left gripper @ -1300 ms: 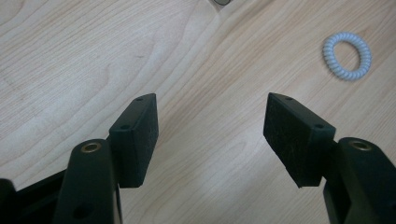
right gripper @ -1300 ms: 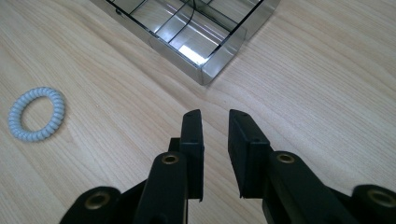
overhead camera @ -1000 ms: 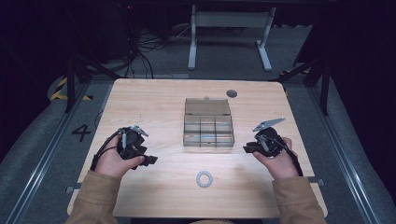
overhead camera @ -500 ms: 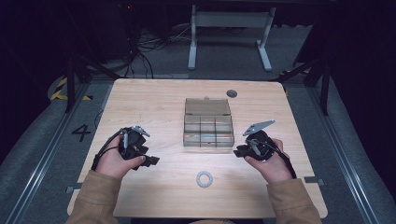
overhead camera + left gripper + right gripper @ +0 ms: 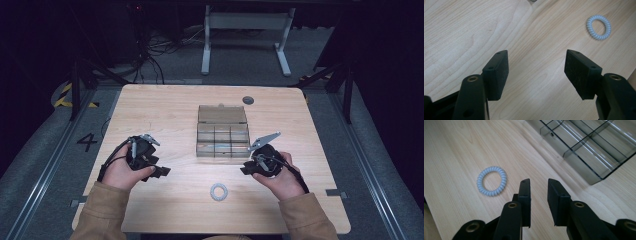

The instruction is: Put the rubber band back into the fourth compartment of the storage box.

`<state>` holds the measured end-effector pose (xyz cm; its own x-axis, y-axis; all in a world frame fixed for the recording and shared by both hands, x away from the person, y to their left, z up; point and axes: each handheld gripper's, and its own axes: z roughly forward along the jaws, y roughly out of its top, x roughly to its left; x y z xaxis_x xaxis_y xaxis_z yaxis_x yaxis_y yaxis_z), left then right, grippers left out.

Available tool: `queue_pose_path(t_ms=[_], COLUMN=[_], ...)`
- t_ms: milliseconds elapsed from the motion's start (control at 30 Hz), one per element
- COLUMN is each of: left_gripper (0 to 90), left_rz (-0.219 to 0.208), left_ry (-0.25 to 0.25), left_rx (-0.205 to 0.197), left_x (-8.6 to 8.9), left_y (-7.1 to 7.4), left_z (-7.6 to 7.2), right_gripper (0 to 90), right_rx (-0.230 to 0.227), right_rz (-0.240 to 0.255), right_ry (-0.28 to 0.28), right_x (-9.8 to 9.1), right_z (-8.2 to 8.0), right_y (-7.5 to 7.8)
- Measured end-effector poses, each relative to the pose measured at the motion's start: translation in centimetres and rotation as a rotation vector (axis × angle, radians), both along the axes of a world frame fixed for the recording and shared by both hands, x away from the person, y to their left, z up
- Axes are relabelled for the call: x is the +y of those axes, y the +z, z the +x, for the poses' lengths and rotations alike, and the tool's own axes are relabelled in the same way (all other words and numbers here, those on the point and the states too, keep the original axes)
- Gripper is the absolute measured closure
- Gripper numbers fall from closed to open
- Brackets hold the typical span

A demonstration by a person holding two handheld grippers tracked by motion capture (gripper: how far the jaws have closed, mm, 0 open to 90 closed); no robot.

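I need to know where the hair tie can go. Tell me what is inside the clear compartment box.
The compartment box lies open, and the cells seen through its clear walls look empty. The spiral hair tie lies outside it on the table. The far cells are hard to judge.

Pale wooden table (image 5: 150, 115), small dark disc (image 5: 248, 100) near its far edge, white stand (image 5: 245, 20) and cables (image 5: 150, 55) beyond.

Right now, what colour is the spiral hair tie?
Pale blue-grey spiral hair tie; right gripper view shows it best.
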<state>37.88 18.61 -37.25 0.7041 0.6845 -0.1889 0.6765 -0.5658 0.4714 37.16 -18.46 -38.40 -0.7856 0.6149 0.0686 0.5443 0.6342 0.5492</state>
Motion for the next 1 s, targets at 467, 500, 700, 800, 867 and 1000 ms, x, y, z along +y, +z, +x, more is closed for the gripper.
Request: queue_pose_path(t_ms=[467, 500, 700, 800, 867, 1000], left_gripper=[36.5, 36.4, 36.2, 36.1, 36.1, 36.0], left_rz=[-0.003, -0.003, -0.002, -0.001, -0.001, 0.0], left_ry=[-0.002, -0.002, -0.009, -0.01, -0.01, -0.007], left_rx=[-0.005, -0.005, -0.01, -0.008, -0.008, -0.008], left_x=[0.1, 0.1, 0.1, 0.1, 0.1, 0.0], left_y=[0.3, 0.3, 0.5, 0.4, 0.4, 0.4], left_z=[0.0, 0.0, -0.1, -0.1, -0.1, -0.1], right_gripper=[74.6, 74.9, 75.0, 75.0, 74.6, 74.3], right_rx=[0.032, 0.032, 0.058, 0.063, 0.064, 0.069], right_rz=[-0.035, -0.037, -0.044, -0.059, -0.069, -0.077], right_ry=[0.054, 0.062, 0.067, 0.079, 0.088, 0.104], right_x=[1.8, 1.9, 2.5, 3.0, 3.4, 4.0], right_z=[-0.5, -0.4, -0.6, -0.7, -0.8, -0.9], right_y=[-0.9, -1.0, -1.2, -1.5, -1.7, -2.2])
